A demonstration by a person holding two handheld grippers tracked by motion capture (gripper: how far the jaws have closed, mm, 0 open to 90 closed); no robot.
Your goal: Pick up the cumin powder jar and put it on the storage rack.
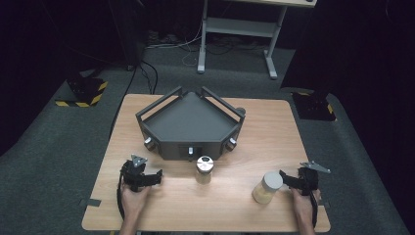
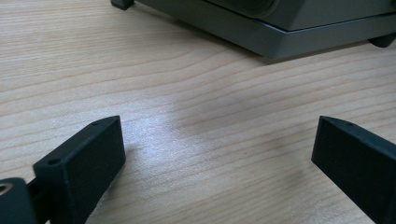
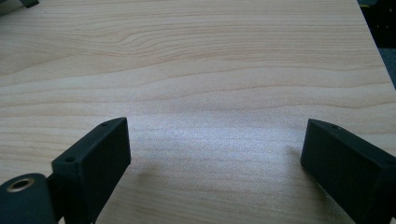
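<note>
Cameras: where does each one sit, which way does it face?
High view: above the person's side, facing forward and down on the table; forearms, left hand-held gripper, right hand-held gripper.
Left gripper view: low along its open jaws toward the grey tray.
Right gripper view: along its open jaws over bare wood.
Shared: the tabletop.

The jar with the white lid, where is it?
In the high view the jar with the white lid stands near the table's front right, just left of the right gripper.

Grey angular tray (image 1: 188, 120), wooden table (image 1: 244, 205)
</note>
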